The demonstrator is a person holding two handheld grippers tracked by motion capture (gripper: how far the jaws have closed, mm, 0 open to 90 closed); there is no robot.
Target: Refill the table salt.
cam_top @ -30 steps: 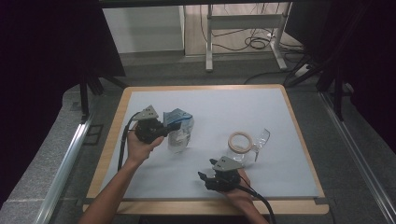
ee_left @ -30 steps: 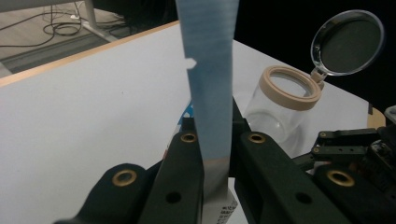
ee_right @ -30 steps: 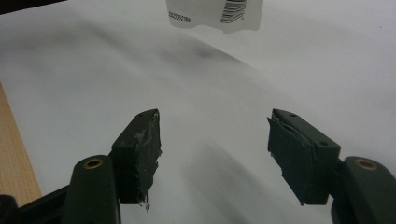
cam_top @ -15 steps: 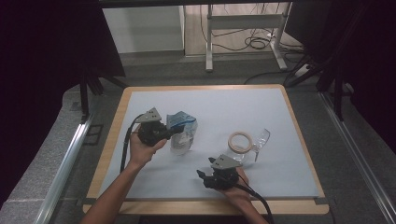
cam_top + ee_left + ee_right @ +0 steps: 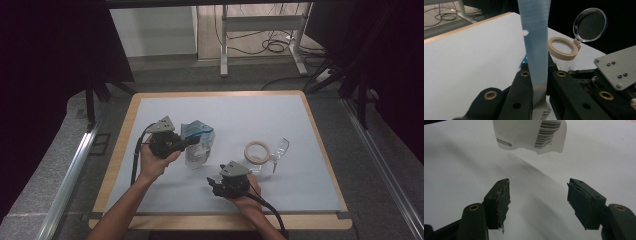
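My left gripper (image 5: 186,144) is shut on the blue top strip of a clear plastic pouch (image 5: 198,145), at the table's left middle. In the left gripper view the strip (image 5: 535,37) stands upright between the black jaws of that gripper (image 5: 540,73). My right gripper (image 5: 213,183) sits near the front edge, pointing left, open with nothing between its jaws (image 5: 537,195). Ahead of it hangs the pouch's white barcode label (image 5: 531,133). An open clear jar with a beige rim (image 5: 257,151) stands right of the pouch, with its round clear lid (image 5: 281,148) hinged back.
The table (image 5: 310,190) has a pale blue mat and a wooden border. The jar (image 5: 562,47) and its lid (image 5: 590,23) stand just beyond the right gripper's grey plate (image 5: 616,67). Metal rails run along both sides of the table.
The left gripper with the pouch has edged slightly to the right. The right gripper has stayed in place.
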